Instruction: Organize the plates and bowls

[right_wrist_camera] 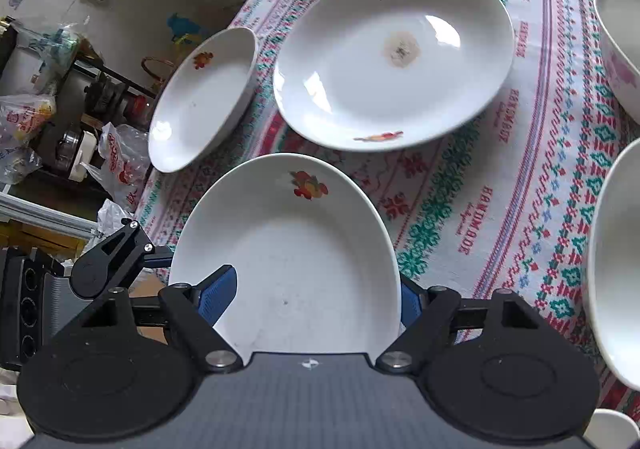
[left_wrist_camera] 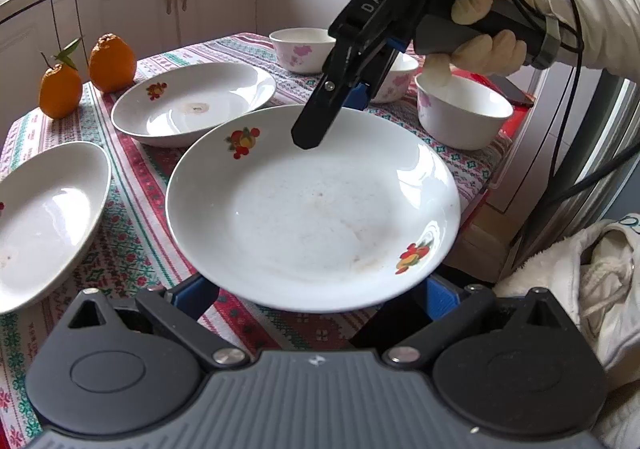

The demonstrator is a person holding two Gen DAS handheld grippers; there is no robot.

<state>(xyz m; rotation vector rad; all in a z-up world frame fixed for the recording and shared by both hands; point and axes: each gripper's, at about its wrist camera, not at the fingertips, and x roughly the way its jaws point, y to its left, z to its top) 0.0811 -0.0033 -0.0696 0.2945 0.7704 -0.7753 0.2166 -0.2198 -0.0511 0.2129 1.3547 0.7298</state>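
1. Near plate [left_wrist_camera: 312, 209] sits at the near right corner of the tabletop [left_wrist_camera: 132, 185], between both grippers. It looks tilted or partly lifted, but I can't confirm that.
2. Right gripper [left_wrist_camera: 332, 117]: about half open and straddling the plate's far rim, one finger over the well and one outside the rim. The pads don't look seated, so there's no grip.
3. Left gripper [left_wrist_camera: 316, 297]: spread wide at the plate's near rim. The rim covers the pads, so I can't tell if they clamp.
4. Likely stacking target is the second plate [left_wrist_camera: 192, 101], just beyond the near plate toward the far left. A third plate [left_wrist_camera: 44, 217] hangs at the left edge.
5. Three bowls [left_wrist_camera: 460, 117] crowd the right and far edges, close behind the right gripper. That's the likely snag on a lift.
6. Two oranges [left_wrist_camera: 112, 63] at the far left corner are out of the way.
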